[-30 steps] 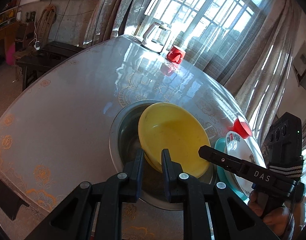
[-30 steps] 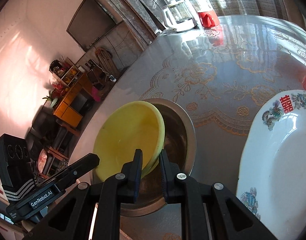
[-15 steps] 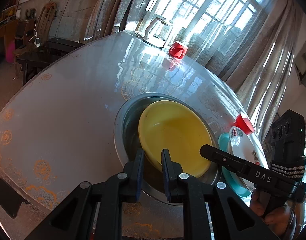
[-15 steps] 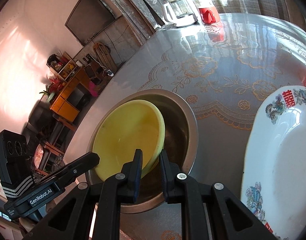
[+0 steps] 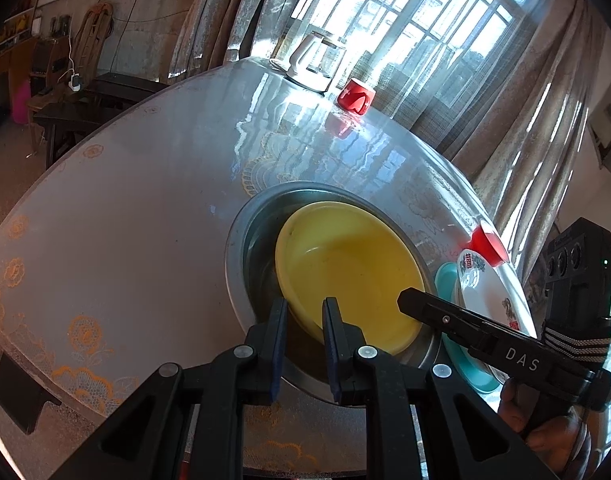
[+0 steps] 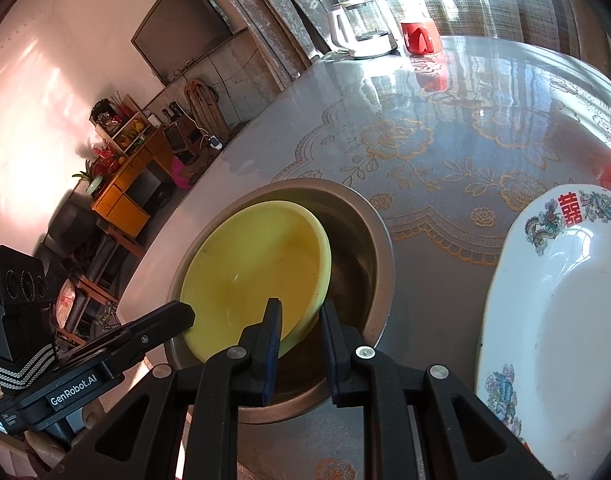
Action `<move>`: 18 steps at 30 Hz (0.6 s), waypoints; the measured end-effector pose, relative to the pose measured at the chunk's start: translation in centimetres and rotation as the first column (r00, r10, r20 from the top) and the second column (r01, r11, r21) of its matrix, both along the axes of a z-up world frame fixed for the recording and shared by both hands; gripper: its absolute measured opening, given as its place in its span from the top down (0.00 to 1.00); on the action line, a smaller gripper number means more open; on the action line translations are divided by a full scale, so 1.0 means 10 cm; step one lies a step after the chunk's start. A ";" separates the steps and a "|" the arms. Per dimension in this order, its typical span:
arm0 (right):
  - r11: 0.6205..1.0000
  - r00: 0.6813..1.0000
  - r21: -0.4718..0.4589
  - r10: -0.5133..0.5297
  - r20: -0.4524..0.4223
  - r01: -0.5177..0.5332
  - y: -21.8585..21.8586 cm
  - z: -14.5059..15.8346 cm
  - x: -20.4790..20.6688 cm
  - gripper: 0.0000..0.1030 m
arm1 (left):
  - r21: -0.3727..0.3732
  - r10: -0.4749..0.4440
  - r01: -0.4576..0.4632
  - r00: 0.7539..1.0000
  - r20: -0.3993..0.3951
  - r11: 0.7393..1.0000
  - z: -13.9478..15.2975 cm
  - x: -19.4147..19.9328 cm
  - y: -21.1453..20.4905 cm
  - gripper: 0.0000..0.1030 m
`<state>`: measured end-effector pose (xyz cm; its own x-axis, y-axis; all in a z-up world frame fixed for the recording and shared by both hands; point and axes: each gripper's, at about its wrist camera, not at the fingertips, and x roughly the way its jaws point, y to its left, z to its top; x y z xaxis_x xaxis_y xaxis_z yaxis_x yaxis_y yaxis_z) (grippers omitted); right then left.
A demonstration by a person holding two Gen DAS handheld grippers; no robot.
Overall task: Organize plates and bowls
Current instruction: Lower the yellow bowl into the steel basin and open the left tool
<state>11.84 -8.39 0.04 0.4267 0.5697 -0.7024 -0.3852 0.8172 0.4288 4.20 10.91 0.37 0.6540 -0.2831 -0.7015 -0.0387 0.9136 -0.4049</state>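
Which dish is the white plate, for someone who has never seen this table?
Start from the round table with its lace-patterned cover. Beside the metal basin holding the yellow bowl lies the white plate, stacked on a teal plate. It alone carries a red double character and painted birds on its rim.

The yellow bowl (image 5: 347, 278), tilted up earlier, now sits lower and flatter inside the metal basin (image 5: 241, 240).

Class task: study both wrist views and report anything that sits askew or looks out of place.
The round yellow plastic bowl sits tilted and off-centre inside the wide steel basin, leaning toward one wall rather than nested flat. Nothing looks spilled or broken.
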 end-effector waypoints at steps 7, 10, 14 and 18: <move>1.000 1.000 -0.030 0.006 0.013 -0.006 0.06 0.02 -0.01 0.78 | 0.016 0.001 -0.001 1.000 0.002 1.000 0.01 -0.01 -0.02 0.82; 0.997 0.999 -0.070 0.012 0.033 -0.010 0.10 0.03 -0.03 0.78 | 0.028 0.000 0.000 1.000 0.003 1.000 0.02 -0.01 -0.03 0.82; 0.997 0.999 -0.081 0.011 0.034 -0.008 0.10 0.02 -0.02 0.78 | 0.027 0.001 -0.001 1.000 -0.001 1.000 0.02 -0.02 -0.04 0.81; 0.996 0.999 -0.093 -0.006 0.045 0.010 0.08 0.03 -0.01 0.73 | 0.043 -0.003 0.003 1.000 0.003 0.999 0.03 -0.03 -0.07 0.77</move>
<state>11.71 -7.57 0.37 0.4627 0.4992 -0.7326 -0.3958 0.8558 0.3332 3.94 10.20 0.70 0.6556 -0.2545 -0.7109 -0.0348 0.9303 -0.3652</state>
